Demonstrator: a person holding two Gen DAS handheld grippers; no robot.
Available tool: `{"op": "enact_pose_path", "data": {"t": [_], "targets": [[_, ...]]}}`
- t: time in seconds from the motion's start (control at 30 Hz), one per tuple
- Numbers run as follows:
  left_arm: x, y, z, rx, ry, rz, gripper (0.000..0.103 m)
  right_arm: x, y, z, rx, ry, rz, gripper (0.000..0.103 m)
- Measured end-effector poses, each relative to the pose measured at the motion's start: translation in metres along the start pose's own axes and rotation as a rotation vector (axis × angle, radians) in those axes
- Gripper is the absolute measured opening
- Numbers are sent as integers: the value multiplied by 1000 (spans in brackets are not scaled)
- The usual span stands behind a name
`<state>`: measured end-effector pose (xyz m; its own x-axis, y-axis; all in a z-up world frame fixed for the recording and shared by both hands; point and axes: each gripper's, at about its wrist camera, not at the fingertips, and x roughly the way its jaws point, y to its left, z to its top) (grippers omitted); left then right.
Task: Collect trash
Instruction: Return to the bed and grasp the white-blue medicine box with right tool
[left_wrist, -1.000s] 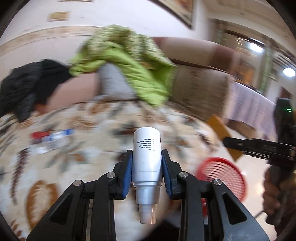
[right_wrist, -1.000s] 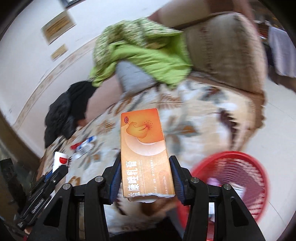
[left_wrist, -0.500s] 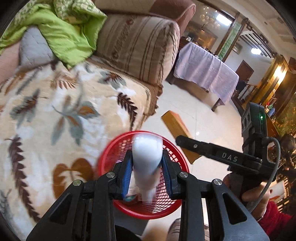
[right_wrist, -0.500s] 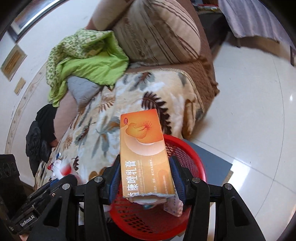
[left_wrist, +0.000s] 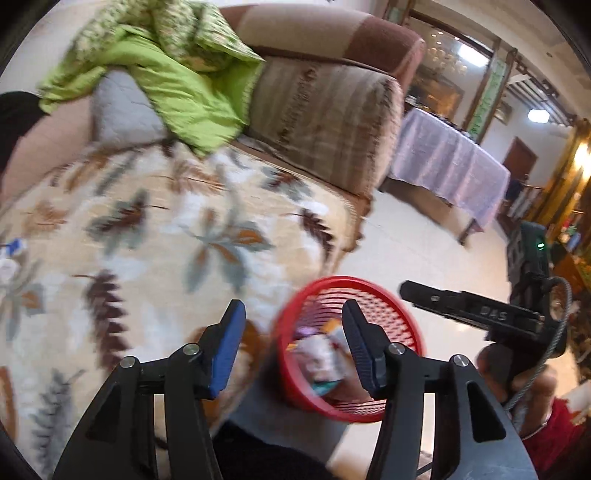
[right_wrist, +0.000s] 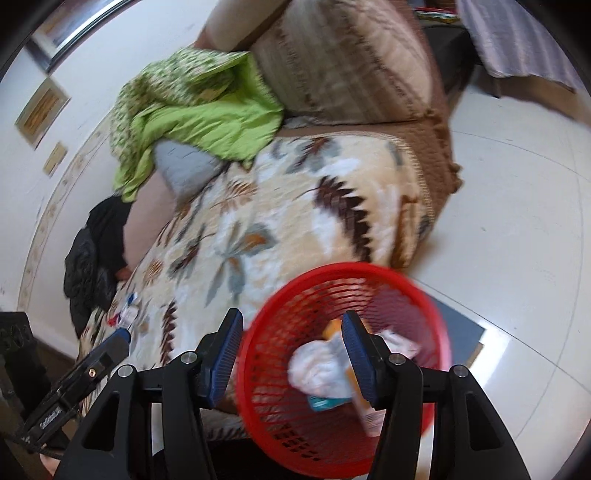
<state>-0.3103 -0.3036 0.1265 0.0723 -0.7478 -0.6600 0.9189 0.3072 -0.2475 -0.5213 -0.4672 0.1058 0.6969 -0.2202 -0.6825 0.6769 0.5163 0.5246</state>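
Note:
A red mesh basket (left_wrist: 400, 314) stands on the floor by the sofa's front edge, also in the right wrist view (right_wrist: 280, 306). It holds trash: crumpled white paper (right_wrist: 317, 369) and an orange box (right_wrist: 364, 406). My left gripper (left_wrist: 293, 339) is open and empty above the basket's left side. My right gripper (right_wrist: 291, 350) is open and empty above the basket. A few small pieces of trash (right_wrist: 127, 314) lie far left on the leaf-patterned blanket (right_wrist: 295, 206), also seen at the left edge in the left wrist view (left_wrist: 11, 254).
A green quilt (left_wrist: 166, 74) and a grey cushion (left_wrist: 122, 110) lie at the sofa's back, a black garment (right_wrist: 92, 251) further left. A striped armrest (left_wrist: 325, 118) ends the sofa. A table with a purple cloth (left_wrist: 450, 166) stands beyond on the tiled floor (right_wrist: 517, 206).
Both grippers opened over the basket. The white bottle left my left gripper and the orange box left my right gripper; the box now lies in the basket.

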Motion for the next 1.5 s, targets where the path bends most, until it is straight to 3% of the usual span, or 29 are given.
{"op": "enact_pose_path", "data": {"t": [0.23, 0.47, 0.63, 0.73, 0.8, 0.97, 1.1, 1.27, 1.33, 1.43, 1.5], "targets": [[-47, 69, -12, -63, -79, 145, 56, 27, 72, -11, -139, 76, 72, 60], [-88, 175, -34, -232, -156, 325, 56, 69, 163, -31, -333, 168, 122, 60], [-111, 262, -64, -372, -186, 495, 56, 121, 246, -45, -476, 263, 205, 60], [-119, 307, -78, -409, -169, 622, 56, 159, 303, -48, -566, 311, 260, 60], [-125, 334, -84, -448, -159, 664, 56, 186, 340, -48, -620, 327, 285, 61], [-140, 367, -92, -515, -180, 717, 56, 277, 430, -44, -749, 353, 303, 65], [-141, 380, -93, -540, -176, 728, 56, 343, 469, -31, -760, 357, 280, 66], [-143, 388, -92, -540, -180, 721, 56, 413, 482, -24, -762, 408, 191, 70], [-144, 393, -93, -548, -179, 716, 56, 433, 476, -26, -758, 473, 182, 70], [-152, 399, -99, -577, -189, 717, 56, 433, 462, -28, -691, 585, 262, 70], [-156, 403, -101, -599, -199, 715, 56, 418, 455, -35, -677, 658, 351, 77]]}}
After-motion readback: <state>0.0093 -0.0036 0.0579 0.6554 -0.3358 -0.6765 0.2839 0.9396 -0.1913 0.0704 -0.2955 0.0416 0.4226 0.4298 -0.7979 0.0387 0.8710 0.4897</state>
